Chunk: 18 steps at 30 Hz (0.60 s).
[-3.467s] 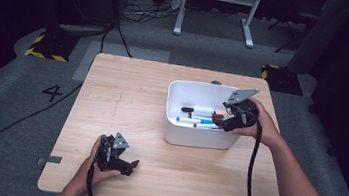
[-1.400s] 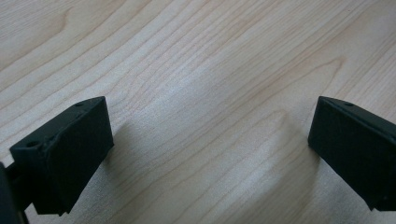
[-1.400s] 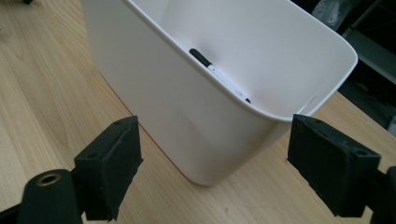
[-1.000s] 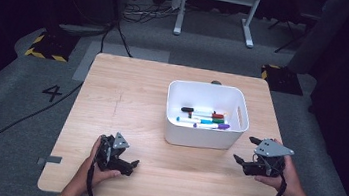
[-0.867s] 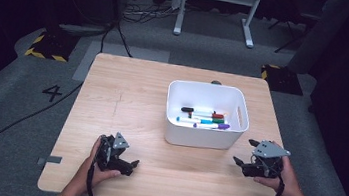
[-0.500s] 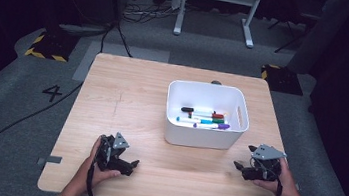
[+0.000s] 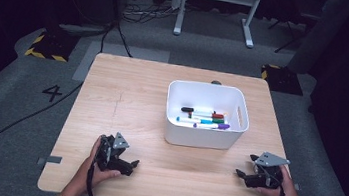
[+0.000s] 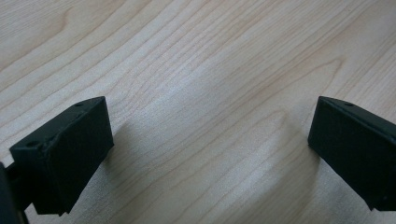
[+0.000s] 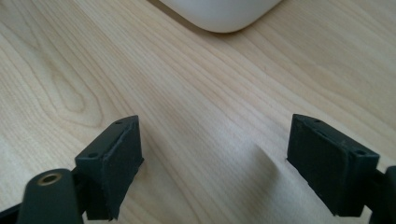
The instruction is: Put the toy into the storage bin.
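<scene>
A white bin (image 7: 204, 137) stands right of centre on the wooden table (image 7: 133, 93). Several markers (image 7: 204, 120) lie inside it: black, red, green, blue and purple among them. My left gripper (image 7: 130, 165) rests near the front left edge, held by a hand, open over bare wood (image 8: 205, 135). My right gripper (image 7: 241, 175) rests near the front right edge, just below the bin's right corner, open with nothing between its jaws (image 9: 212, 154). A rounded corner of the bin (image 9: 219, 11) shows at the top of the right gripper view.
Grey carpet surrounds the table, with black cables (image 7: 14, 118) on the left and a white table frame (image 7: 214, 7) behind. Tape marks a "4" (image 7: 54, 92) on the floor. A grey tape strip (image 7: 50, 160) sits at the table's front left corner.
My right gripper left the bin's right rim and came down to the table's front right, settling slightly lower over the last second. The left gripper stayed still.
</scene>
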Tool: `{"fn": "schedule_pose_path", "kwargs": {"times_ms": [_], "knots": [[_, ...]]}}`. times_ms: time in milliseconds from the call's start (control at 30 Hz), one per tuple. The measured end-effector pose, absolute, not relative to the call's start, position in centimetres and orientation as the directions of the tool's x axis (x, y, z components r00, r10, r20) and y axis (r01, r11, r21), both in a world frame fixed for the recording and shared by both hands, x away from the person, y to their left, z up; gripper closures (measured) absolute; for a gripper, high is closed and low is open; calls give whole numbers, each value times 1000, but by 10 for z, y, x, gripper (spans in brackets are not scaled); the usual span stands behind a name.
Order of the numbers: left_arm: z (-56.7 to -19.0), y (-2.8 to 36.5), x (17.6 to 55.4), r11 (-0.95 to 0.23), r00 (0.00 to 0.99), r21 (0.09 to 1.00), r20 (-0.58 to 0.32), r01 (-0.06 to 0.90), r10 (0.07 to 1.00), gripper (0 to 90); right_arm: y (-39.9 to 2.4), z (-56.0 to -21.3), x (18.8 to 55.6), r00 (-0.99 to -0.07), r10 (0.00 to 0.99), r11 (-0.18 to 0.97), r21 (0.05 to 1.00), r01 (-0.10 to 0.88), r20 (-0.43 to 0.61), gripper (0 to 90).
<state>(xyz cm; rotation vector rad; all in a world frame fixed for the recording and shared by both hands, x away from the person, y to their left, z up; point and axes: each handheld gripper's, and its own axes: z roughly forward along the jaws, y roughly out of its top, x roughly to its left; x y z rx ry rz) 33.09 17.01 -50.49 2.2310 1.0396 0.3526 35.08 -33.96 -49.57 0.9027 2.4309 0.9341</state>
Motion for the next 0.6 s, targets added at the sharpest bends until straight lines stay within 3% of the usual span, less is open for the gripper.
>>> {"fn": "schedule_pose_path", "kwargs": {"times_ms": [233,600], "knots": [[-505,170,331,-479,650,653,-27,587,760,0,-358,-503,345,-681,732,469,733,493,-11,164],[-504,170,332,-486,653,649,-23,585,757,0,-369,-504,337,-640,768,438,735,518,-7,163]]}}
